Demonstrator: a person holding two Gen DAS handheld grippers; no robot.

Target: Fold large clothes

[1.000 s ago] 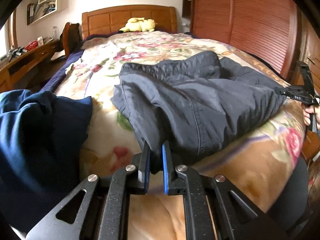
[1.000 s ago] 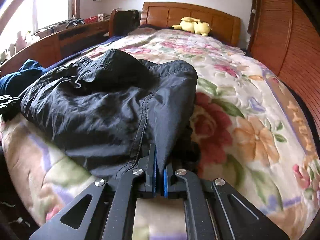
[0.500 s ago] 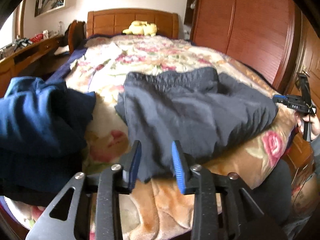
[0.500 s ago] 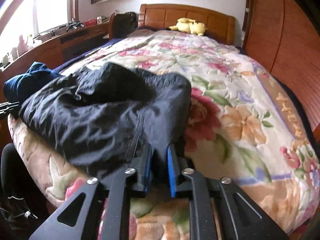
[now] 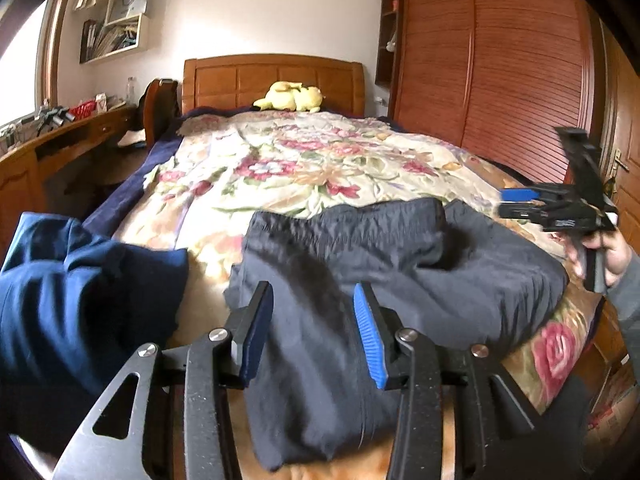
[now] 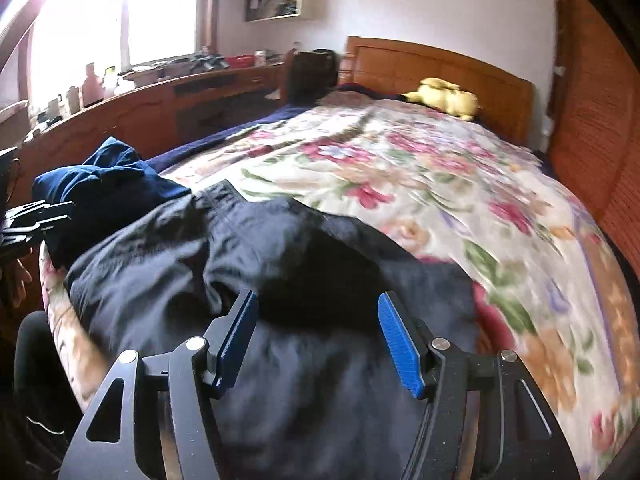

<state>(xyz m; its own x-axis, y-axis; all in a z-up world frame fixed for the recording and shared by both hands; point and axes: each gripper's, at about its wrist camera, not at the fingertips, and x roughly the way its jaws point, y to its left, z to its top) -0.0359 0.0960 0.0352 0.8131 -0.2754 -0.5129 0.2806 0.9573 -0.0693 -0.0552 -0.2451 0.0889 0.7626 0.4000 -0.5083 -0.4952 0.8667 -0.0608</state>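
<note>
1. The left gripper [image 5: 312,332] stands with its blue pads spread and nothing pinched; its jaws have just been opening, and the dark folded garment [image 5: 380,280] lies below and beyond them, not between the pads.
2. Far left on the bed sits a navy blue heap of cloth [image 5: 80,292], just beside the folded garment with a strip of floral bedspread [image 5: 304,160] showing between them.
3. The garment itself rests at the near end of the bed, its near edge draping over the mattress edge (the waistband side faces the headboard).
4. The right gripper [image 6: 318,332] is likewise spread wide and empty, its jaws having just been opening too; from the left view it hovers off the garment's right end, in a hand [image 5: 600,252] with a grey sleeve.
5. My guess is that this fold has just been let go.
6. What could go wrong: the top layer looks puffed and uneven, so the slippery fabric may slide open again, or the overhanging edge may pull the bundle off the bed.
7. A careless reach to the left could also snag the navy heap and drag it into the neat stack.
</note>
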